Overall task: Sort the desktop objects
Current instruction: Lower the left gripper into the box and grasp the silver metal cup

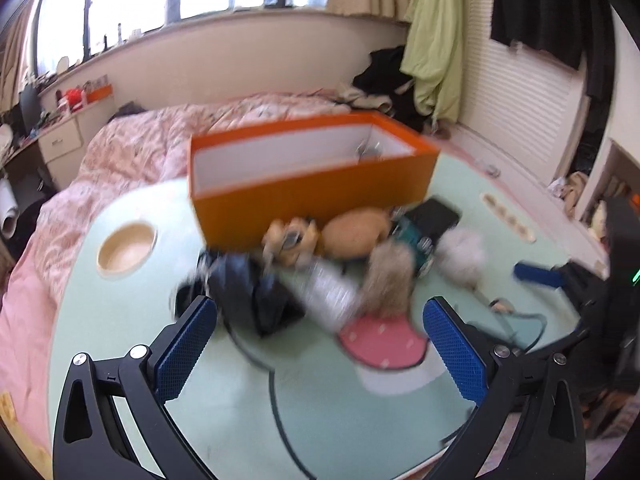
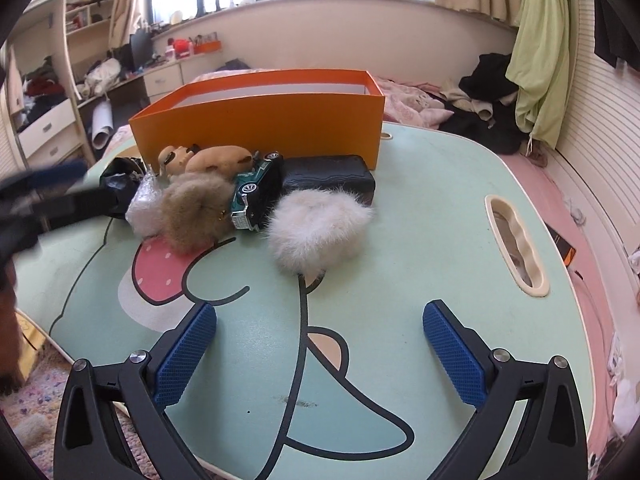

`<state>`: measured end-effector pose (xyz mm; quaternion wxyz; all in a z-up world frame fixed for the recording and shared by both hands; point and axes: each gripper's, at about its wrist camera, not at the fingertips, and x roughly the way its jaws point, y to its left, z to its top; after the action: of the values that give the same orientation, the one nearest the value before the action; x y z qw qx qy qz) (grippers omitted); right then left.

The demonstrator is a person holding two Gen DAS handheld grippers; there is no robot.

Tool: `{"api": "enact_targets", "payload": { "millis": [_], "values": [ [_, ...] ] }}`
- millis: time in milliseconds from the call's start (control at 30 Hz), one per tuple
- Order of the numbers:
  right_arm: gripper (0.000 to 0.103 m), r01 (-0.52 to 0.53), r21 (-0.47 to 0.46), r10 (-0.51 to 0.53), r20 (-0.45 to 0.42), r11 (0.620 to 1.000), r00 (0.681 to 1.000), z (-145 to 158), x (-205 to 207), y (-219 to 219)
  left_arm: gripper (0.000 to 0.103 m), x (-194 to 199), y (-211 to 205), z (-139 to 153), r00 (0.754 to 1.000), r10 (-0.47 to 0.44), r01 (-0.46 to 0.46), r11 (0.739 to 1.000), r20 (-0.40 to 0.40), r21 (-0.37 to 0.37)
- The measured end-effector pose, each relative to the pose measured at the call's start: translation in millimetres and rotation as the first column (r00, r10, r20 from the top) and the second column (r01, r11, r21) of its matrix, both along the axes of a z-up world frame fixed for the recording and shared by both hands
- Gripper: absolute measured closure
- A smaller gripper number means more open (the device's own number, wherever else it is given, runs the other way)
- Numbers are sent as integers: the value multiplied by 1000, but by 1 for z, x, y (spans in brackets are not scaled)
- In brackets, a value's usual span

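An orange box [image 2: 260,128] stands open at the back of a mint-green table [image 2: 420,220]; it also shows in the left wrist view [image 1: 312,196]. In front of it lie a tan plush toy [image 2: 212,160], a brown fur ball [image 2: 192,212], a white fur ball [image 2: 316,232], a green toy car [image 2: 256,192], a black case [image 2: 328,176], a clear wrapped item [image 2: 142,204] and a crumpled black bag [image 1: 248,292]. My left gripper [image 1: 320,340] is open and empty, just short of the bag and the brown fur ball [image 1: 388,280]. My right gripper [image 2: 320,344] is open and empty, short of the white fur ball.
The table has a round cup recess [image 1: 126,246] at the left and a slotted groove [image 2: 516,240] at the right. A pink bed [image 1: 132,148] lies behind the table. The other gripper shows blurred at the left of the right wrist view [image 2: 48,196].
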<state>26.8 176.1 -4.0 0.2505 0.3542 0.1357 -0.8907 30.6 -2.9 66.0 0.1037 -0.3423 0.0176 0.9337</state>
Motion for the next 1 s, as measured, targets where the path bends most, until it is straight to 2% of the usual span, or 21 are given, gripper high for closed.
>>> {"api": "enact_targets", "payload": {
  "millis": [67, 133, 200, 267, 367, 433, 500, 633, 800, 1000],
  "values": [
    [0, 0, -1, 0, 1, 1000, 1000, 0, 0, 0, 0, -20, 1, 22, 999, -32, 32, 999, 0, 18],
    [0, 0, 0, 0, 0, 1000, 1000, 1, 0, -1, 1, -53, 4, 40, 997, -75, 73, 996, 38, 41],
    [0, 0, 0, 0, -1, 1000, 1000, 1, 0, -2, 15, -93, 10, 46, 989, -103, 99, 994, 109, 42],
    [0, 1, 0, -1, -1, 1000, 1000, 1, 1, -2, 28, -136, 17, 45, 971, -100, 91, 994, 216, 53],
    [0, -1, -1, 1, -2, 1000, 1000, 1, 0, -2, 39, -190, 32, 28, 926, -107, 80, 993, 363, 89],
    [0, -1, -3, 1, -2, 1000, 1000, 1, 0, -2, 50, -213, 42, 14, 909, -72, 55, 997, 409, 54],
    [0, -2, -5, 2, -2, 1000, 1000, 2, 0, -2, 67, -229, 48, 0, 896, -32, 16, 999, 443, 41],
    [0, -2, -6, 2, -3, 1000, 1000, 1, 0, -3, 68, -250, 57, -17, 857, -79, -4, 987, 509, 160],
    [0, -2, -5, 2, -4, 1000, 1000, 1, -1, -2, 68, -263, 67, -25, 854, -33, -33, 993, 519, 116],
    [0, -3, -1, 3, -6, 1000, 1000, 1, -1, -2, 68, -277, 62, -31, 845, -20, -80, 983, 535, 163]
  ]
}}
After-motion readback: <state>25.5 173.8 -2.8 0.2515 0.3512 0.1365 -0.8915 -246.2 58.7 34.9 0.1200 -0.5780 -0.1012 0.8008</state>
